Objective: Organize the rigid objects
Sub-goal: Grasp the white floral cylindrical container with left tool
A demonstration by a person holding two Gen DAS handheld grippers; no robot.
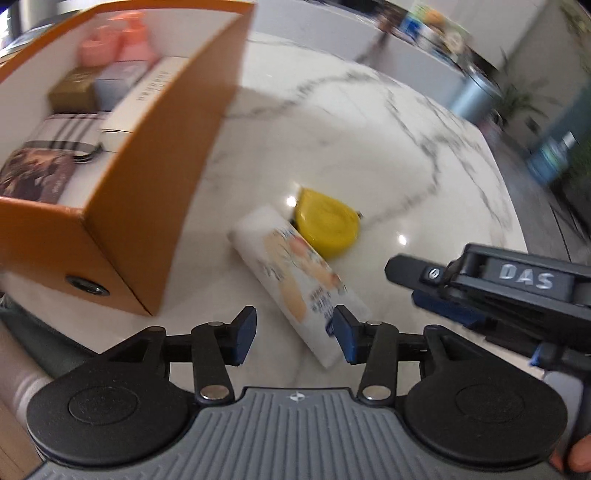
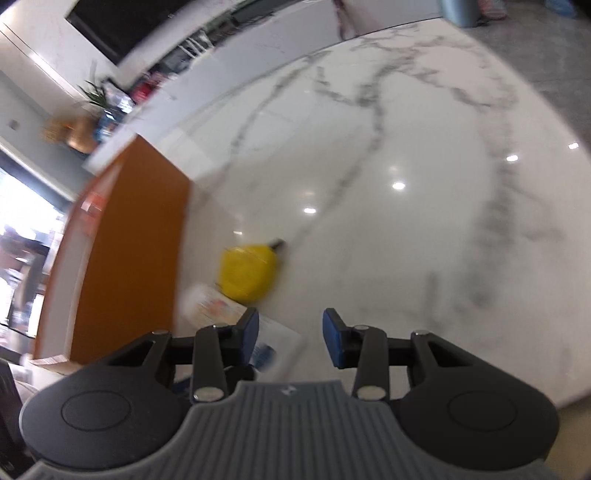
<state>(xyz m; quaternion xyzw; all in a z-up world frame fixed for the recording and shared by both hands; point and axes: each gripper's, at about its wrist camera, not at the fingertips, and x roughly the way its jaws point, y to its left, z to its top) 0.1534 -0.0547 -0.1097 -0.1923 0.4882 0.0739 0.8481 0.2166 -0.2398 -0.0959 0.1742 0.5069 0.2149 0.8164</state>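
A white printed carton [image 1: 299, 280] lies on the marble table [image 1: 369, 147], touching a yellow tape measure [image 1: 327, 221] behind it. An orange box [image 1: 155, 184] at the left holds several items: pink pieces, a gold box, white boxes. My left gripper [image 1: 293, 338] is open and empty, just in front of the carton's near end. My right gripper [image 2: 290, 338] is open and empty; it shows at the right of the left wrist view [image 1: 443, 284]. The right wrist view shows the tape measure [image 2: 247, 271], the carton [image 2: 236, 321] and the orange box [image 2: 125, 251] at left.
The table's curved edge runs along the right [image 2: 554, 147]. A counter with clutter stands beyond the table [image 1: 436, 26]. A grey bin [image 1: 476, 96] stands on the floor past the edge.
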